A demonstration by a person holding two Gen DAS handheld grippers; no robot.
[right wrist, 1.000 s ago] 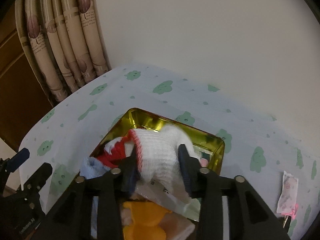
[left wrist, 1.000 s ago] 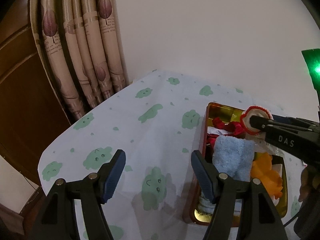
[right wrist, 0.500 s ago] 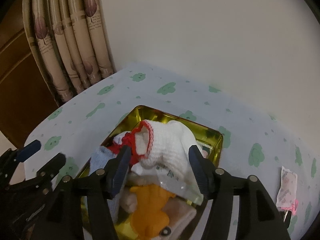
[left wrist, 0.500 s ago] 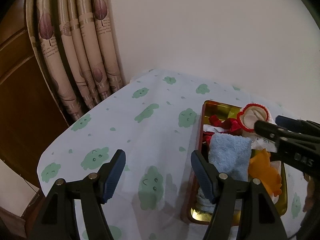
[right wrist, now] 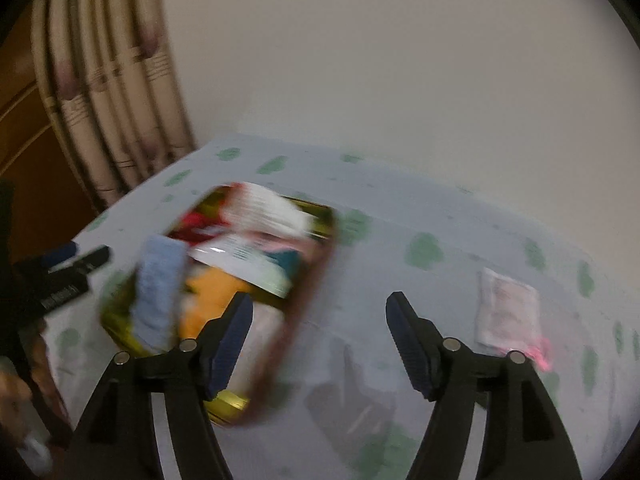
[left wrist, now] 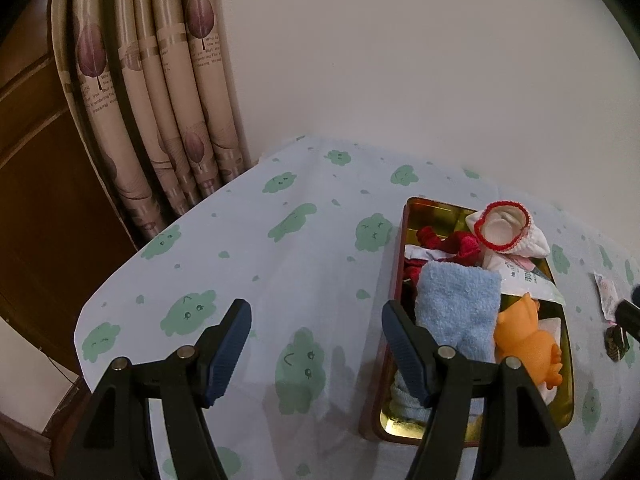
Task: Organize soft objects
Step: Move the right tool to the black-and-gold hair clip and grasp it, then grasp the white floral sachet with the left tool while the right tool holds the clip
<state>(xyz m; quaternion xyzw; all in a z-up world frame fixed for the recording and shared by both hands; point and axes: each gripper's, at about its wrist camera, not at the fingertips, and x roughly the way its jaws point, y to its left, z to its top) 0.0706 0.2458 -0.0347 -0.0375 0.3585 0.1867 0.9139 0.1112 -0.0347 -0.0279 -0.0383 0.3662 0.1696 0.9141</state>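
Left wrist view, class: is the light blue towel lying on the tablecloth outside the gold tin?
No: the light blue towel lies inside the gold tin, beside the orange toy.

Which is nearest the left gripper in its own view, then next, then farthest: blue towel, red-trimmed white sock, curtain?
1. Blue towel, right beside the left gripper's right-hand finger, in the gold tin.
2. Red-trimmed white sock, at the tin's far end.
3. Curtain, far left, beyond the table.
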